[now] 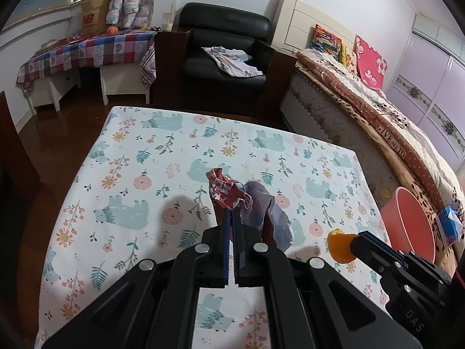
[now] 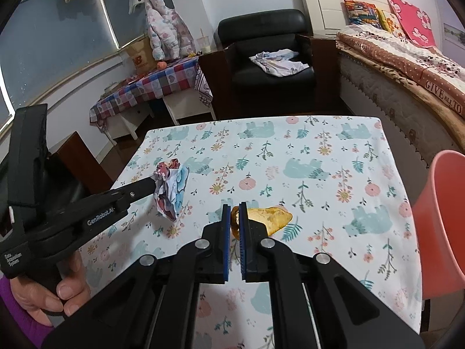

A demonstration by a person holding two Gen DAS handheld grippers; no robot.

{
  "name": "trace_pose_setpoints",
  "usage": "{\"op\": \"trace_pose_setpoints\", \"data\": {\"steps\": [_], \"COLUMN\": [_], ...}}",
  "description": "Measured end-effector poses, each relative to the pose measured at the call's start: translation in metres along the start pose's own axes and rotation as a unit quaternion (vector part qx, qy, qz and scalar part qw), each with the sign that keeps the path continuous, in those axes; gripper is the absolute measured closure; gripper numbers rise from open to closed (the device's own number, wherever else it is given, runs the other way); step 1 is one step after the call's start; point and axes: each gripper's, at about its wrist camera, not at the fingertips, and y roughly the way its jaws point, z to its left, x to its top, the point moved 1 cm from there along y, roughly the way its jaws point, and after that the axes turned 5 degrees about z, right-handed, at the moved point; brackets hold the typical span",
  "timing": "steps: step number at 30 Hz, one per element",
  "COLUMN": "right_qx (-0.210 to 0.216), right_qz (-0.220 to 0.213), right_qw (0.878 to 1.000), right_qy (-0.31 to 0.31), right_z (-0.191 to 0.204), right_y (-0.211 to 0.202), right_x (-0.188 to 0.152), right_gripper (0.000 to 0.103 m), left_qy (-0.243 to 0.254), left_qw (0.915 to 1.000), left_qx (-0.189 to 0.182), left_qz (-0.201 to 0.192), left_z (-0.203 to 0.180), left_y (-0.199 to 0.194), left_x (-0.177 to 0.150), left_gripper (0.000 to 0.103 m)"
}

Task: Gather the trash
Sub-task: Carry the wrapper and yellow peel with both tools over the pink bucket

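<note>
A crumpled wrapper (image 1: 232, 196) was pinched above the bear-print tablecloth (image 1: 125, 174) by the left gripper (image 1: 232, 213). To its right, an orange peel (image 2: 271, 218) was clamped in the right gripper (image 2: 234, 208). A pink bucket (image 2: 436, 218) stood beyond the table's right edge.

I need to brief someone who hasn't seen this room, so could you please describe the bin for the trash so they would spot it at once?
Start at the table with the white bear-and-flower cloth in the middle of the room, then look to its right edge, toward the bed with the brown patterned blanket. There stands the round salmon-pink plastic bucket, open at the top. It is the only plain, single-coloured thing among all the prints.
</note>
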Motion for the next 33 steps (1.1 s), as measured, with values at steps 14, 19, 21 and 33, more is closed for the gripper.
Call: {"op": "trace_pose_setpoints", "data": {"steps": [14,19,21,33], "right_qx": [-0.016,-0.028,-0.038,-0.096], "right_qz": [-0.027,-0.044,-0.053,-0.089], "right_qw": [0.999,0.998,0.997,0.988], "right_qy": [0.032,0.042,0.044,0.087], "right_z": [-0.036,-0.05,-0.056,-0.107], "right_y": [-0.038,-0.054,-0.063,-0.104], "right_x": [-0.017,-0.019,-0.019,-0.023], "right_gripper": [0.097,0.097,0.097,0.097], "left_qy": [0.041,0.06,0.07,0.135], "left_qw": [0.999,0.9979,0.9972,0.9891], "left_qx": [-0.017,-0.024,-0.028,-0.058], "left_qz": [0.007,0.009,0.009,-0.001], "left_z": [-0.044,-0.066,-0.077,-0.152], "left_y": [-0.001,0.0,0.0,-0.003], "left_x": [-0.006,-0.008,-0.009,-0.01], "left_gripper": [0.102,0.102,0.102,0.102]}}
